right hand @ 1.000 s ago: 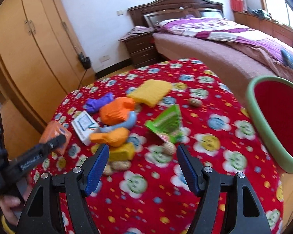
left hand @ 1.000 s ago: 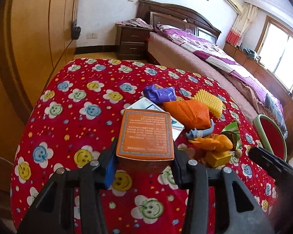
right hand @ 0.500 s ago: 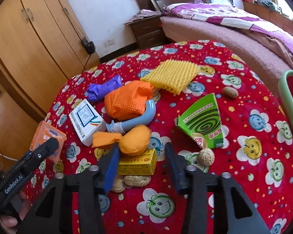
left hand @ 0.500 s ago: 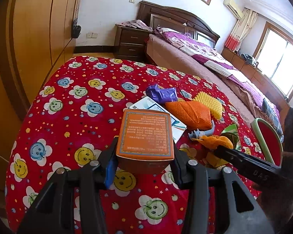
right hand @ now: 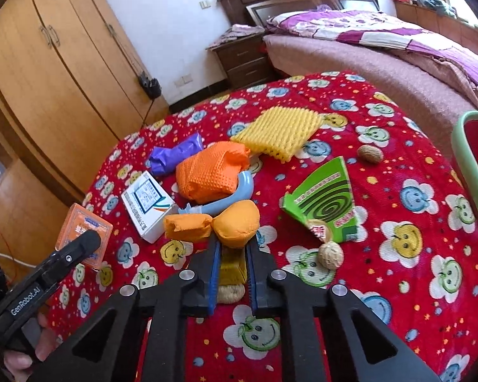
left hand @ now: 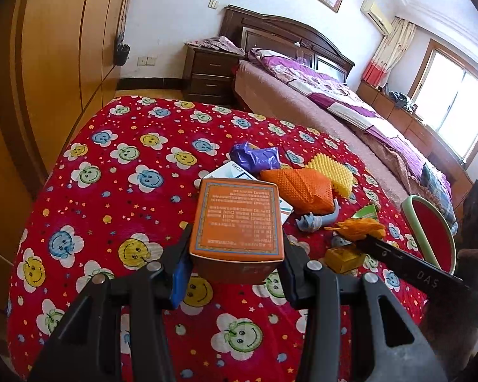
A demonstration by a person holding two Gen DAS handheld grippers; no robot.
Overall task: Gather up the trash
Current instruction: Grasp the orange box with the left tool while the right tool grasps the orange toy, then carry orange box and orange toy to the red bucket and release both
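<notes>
Right wrist view: right gripper (right hand: 232, 256) fingers just closed, apparently pinching a small yellow box (right hand: 231, 267) beneath an orange wrapper (right hand: 235, 226).

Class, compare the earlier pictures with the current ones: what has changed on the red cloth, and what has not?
The right gripper has moved in over the trash pile and its jaws have just been closing on the small yellow box. The left gripper stays clamped on the orange box. The other trash lies as before.
</notes>
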